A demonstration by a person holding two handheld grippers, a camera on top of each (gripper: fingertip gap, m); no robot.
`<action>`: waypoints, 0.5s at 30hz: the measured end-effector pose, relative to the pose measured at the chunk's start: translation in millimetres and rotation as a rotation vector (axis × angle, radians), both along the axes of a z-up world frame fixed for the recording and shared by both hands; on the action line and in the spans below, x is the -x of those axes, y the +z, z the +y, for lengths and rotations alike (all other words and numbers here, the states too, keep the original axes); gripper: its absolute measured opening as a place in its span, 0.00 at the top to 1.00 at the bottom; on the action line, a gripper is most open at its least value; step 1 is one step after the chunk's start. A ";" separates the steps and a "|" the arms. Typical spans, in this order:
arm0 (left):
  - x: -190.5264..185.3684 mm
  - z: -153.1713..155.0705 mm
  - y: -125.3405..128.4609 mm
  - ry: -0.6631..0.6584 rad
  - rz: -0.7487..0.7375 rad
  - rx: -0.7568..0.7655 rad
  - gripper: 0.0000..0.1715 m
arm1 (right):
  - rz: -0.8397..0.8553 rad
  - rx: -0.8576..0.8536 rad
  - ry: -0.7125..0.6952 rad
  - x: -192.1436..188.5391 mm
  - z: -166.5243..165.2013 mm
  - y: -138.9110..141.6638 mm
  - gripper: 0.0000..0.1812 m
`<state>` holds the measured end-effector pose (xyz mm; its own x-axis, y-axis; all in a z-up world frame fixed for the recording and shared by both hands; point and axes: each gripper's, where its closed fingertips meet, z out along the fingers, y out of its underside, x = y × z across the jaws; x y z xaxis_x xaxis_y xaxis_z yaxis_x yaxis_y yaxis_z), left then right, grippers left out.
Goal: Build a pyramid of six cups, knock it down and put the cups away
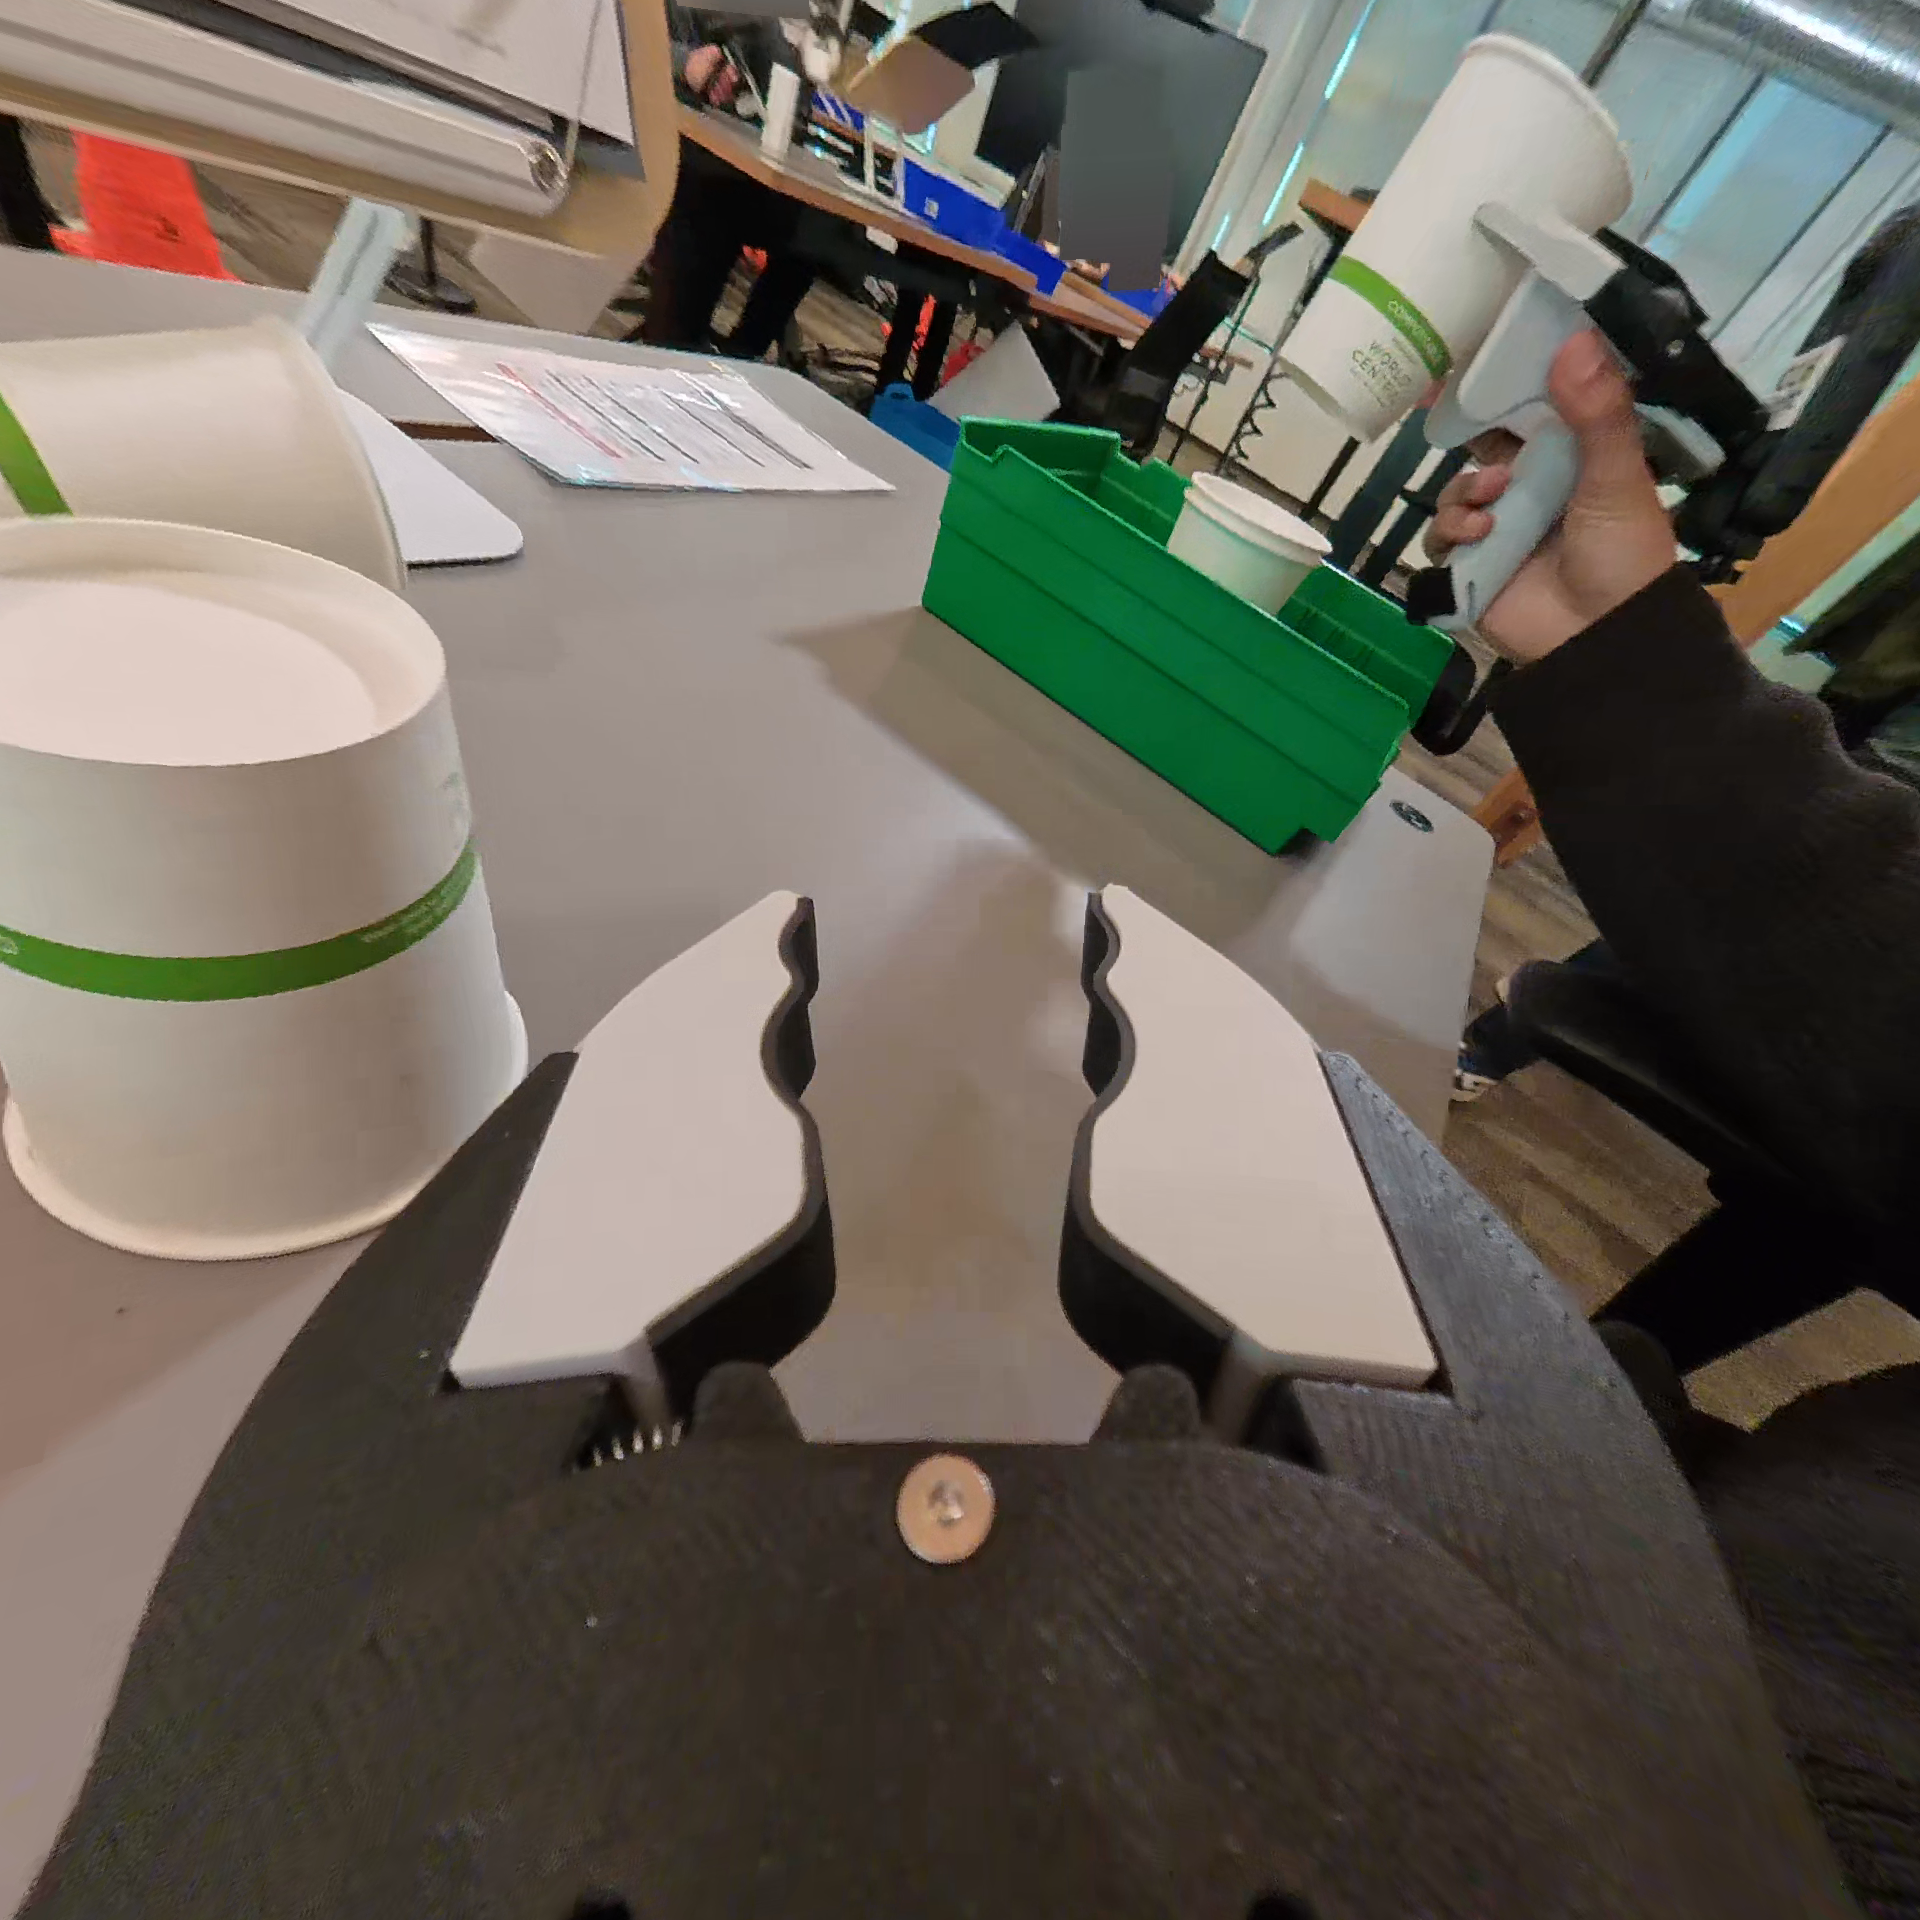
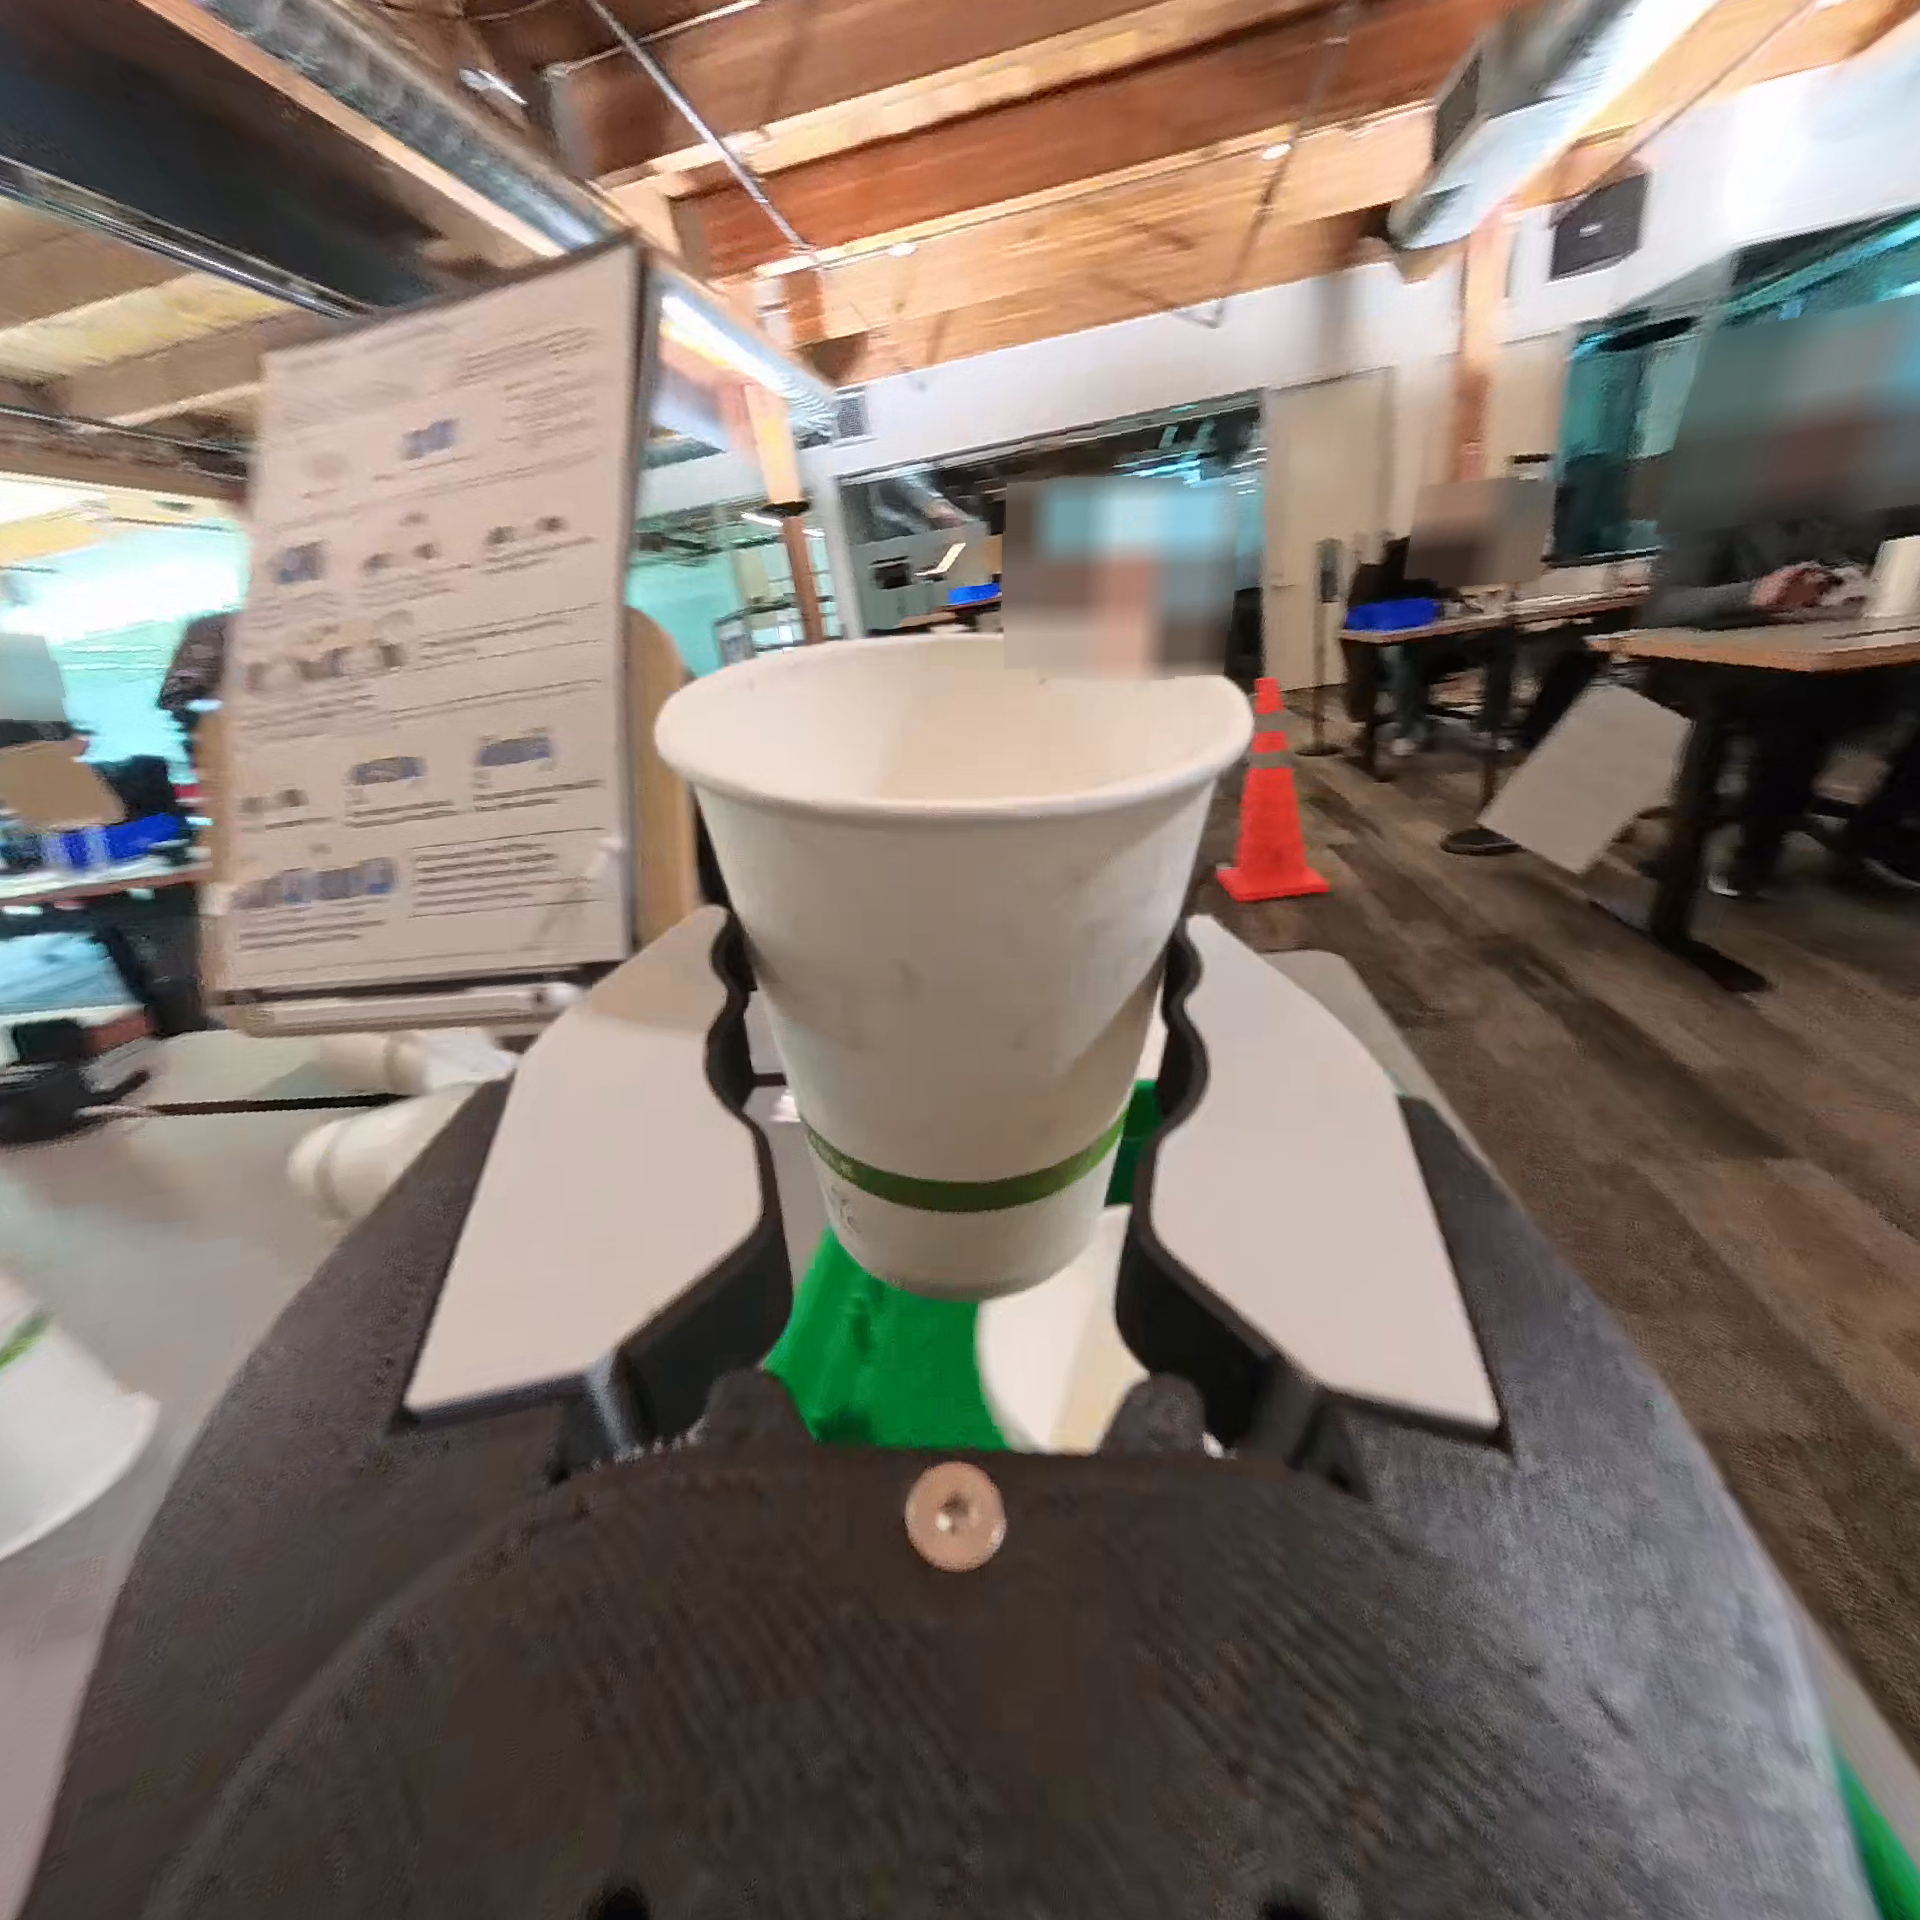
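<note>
**Right wrist view: a paper cup in my right tongs**

Right wrist view shows my right gripper (image 2: 956, 1039) squeezing a white paper cup (image 2: 951, 935) by its sides. The cup stands mouth up and has a green band near the bottom. There is small writing on the band and under it, but I leave the words out. Below the cup I see a green bin (image 2: 883, 1371) and the white edge of another cup (image 2: 1049, 1361) in it. A big poster board (image 2: 436, 623) with blurry pictures stands off to the left, and an orange cone (image 2: 1270, 821) sits on the wood floor.

From the left wrist view, I see the person's hand (image 1: 1569, 520) lifting that cup (image 1: 1455, 229) high above the green bin (image 1: 1143, 644), which sits on the grey table (image 1: 675, 727). A small paper cup (image 1: 1242, 551) leans inside the bin.

My left gripper (image 1: 948, 997) is spread apart with nothing in it, low over the table. Just to its left stands an upside-down paper cup (image 1: 229, 935) with a green band, and a second cup (image 1: 187, 426) is behind that one. A printed sheet in clear plastic (image 1: 623, 416) lies farther back on the table.
</note>
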<state>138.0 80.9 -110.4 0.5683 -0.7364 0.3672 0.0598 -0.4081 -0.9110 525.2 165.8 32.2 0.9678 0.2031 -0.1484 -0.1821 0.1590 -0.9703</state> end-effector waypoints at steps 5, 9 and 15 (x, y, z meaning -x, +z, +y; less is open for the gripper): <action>-7.3 -1.9 -4.8 -0.042 -0.024 0.048 0.71 | -0.094 0.044 -0.103 -24.7 11.3 -30.1 0.57; -7.1 -0.3 -8.7 -0.044 -0.012 0.056 0.71 | -0.120 0.052 -0.162 -34.2 20.3 -45.7 0.57; -4.0 1.2 -9.2 -0.031 -0.004 0.047 0.71 | -0.102 0.063 -0.174 -38.1 21.5 -54.5 0.56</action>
<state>142.0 82.1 -119.6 0.5434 -0.7358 0.4040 0.0503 -0.4519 -0.8906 563.3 187.3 -22.3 0.9982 0.0248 -0.0548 -0.0574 0.1179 -0.9914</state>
